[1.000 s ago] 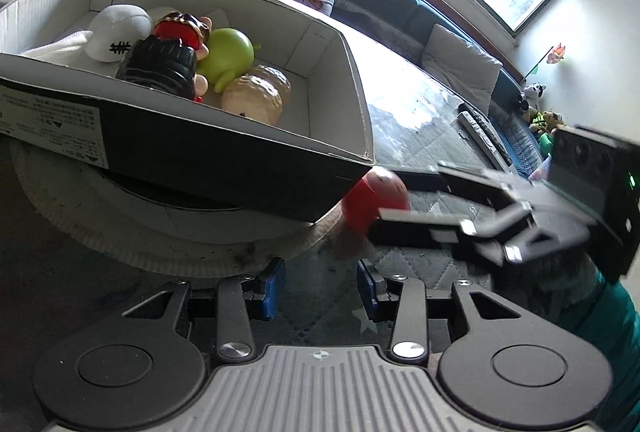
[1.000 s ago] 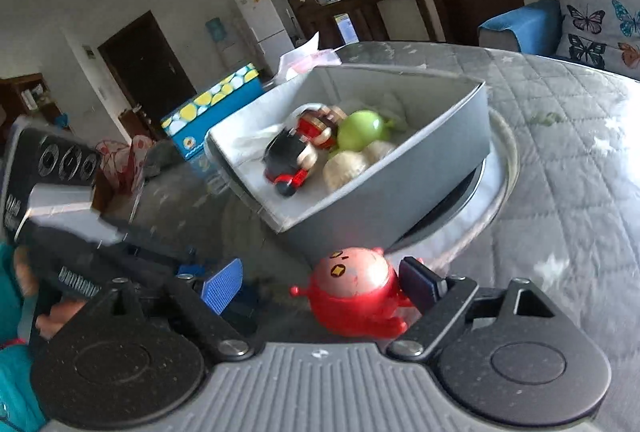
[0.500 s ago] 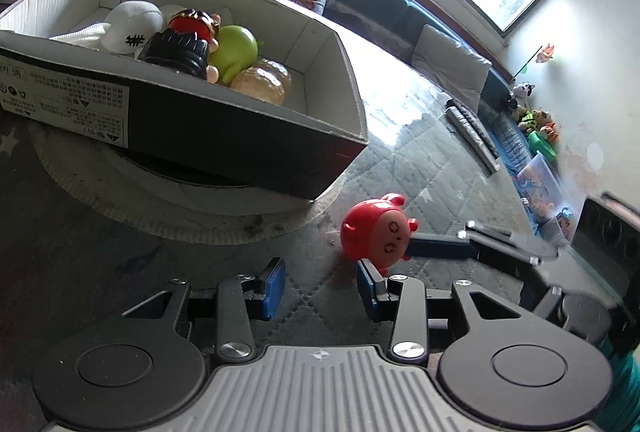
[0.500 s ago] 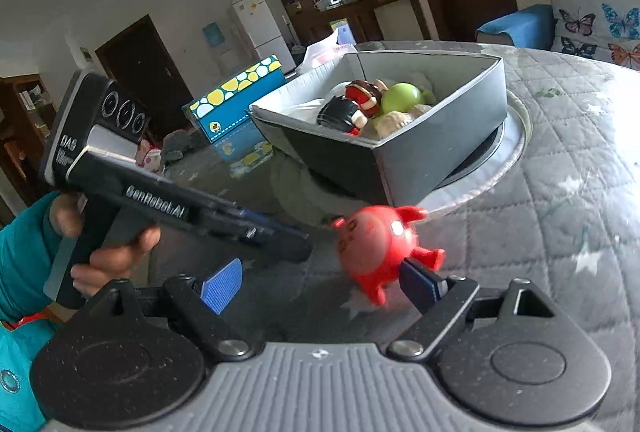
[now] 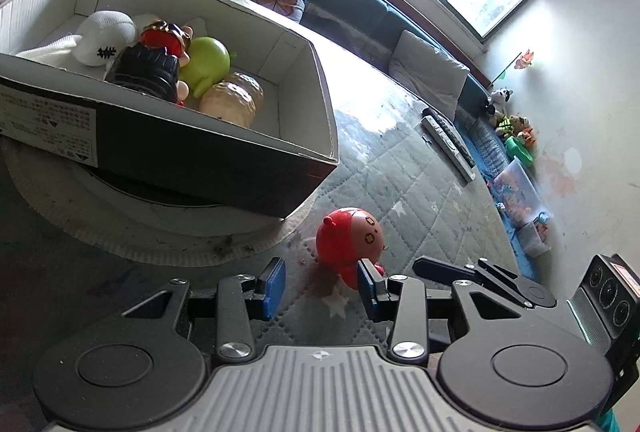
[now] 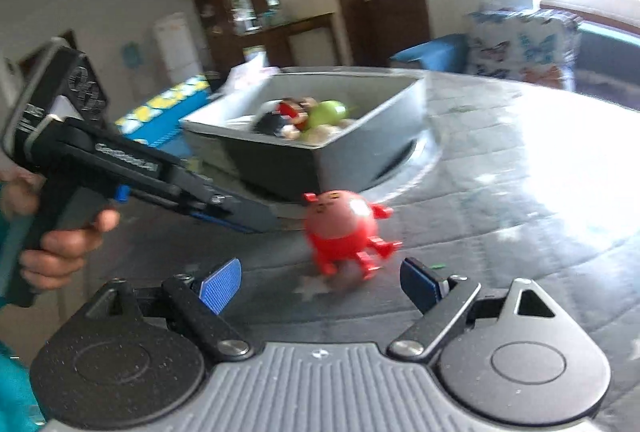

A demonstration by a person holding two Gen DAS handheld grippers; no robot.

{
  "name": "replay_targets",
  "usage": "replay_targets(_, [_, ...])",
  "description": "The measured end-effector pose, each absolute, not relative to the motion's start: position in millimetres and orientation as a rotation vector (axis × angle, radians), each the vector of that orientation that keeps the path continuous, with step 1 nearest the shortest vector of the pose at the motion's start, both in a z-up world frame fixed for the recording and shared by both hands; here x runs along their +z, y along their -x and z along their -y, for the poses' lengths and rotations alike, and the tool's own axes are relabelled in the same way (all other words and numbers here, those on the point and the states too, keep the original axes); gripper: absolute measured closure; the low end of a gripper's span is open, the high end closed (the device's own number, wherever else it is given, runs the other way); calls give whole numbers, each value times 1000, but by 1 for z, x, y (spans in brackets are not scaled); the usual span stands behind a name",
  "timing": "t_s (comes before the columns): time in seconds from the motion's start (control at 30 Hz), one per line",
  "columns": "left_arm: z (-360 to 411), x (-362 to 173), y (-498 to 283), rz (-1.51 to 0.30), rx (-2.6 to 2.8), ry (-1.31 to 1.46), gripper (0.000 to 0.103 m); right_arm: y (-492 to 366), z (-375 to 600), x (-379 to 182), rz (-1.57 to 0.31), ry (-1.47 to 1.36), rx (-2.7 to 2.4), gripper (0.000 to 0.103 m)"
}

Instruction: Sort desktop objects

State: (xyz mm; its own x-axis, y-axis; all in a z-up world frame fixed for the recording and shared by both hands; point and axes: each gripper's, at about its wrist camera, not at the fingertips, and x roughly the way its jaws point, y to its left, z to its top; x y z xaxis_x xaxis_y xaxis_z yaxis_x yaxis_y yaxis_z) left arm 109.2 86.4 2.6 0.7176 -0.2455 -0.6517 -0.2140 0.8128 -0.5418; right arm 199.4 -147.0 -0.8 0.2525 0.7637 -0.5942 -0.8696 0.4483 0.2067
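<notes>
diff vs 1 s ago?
The right tongs let go of the round red plastic toy figure and backed away, empty; it now stands alone on the quilted grey table cover. The left tongs stayed open; the cardboard box of toys unchanged.

Quilted table (image 5: 400, 168) carries round tray (image 5: 120, 232), red toy (image 5: 350, 242), 2 remotes (image 5: 448, 138).

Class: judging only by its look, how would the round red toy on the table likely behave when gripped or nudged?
The red toy looks like glossy hard plastic, so probably stiff, light and a bit slippery. Its rounded body on small legs suggests it may tip or roll if nudged. Thin limbs might snag the fingers.
</notes>
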Motion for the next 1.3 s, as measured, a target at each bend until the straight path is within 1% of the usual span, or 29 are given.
replay_targets(0.53, [-93, 0, -127, -771, -6, 674, 61, -215, 108, -18, -721, 226, 1134, 14])
replay_targets(1.0, [-97, -5, -129, -770, -42, 717, 61, -171, 116, -16, -733, 206, 1192, 14])
replay_targets(1.3, [-95, -5, -135, -782, -61, 719, 61, -179, 130, -10, -729, 157, 1088, 14])
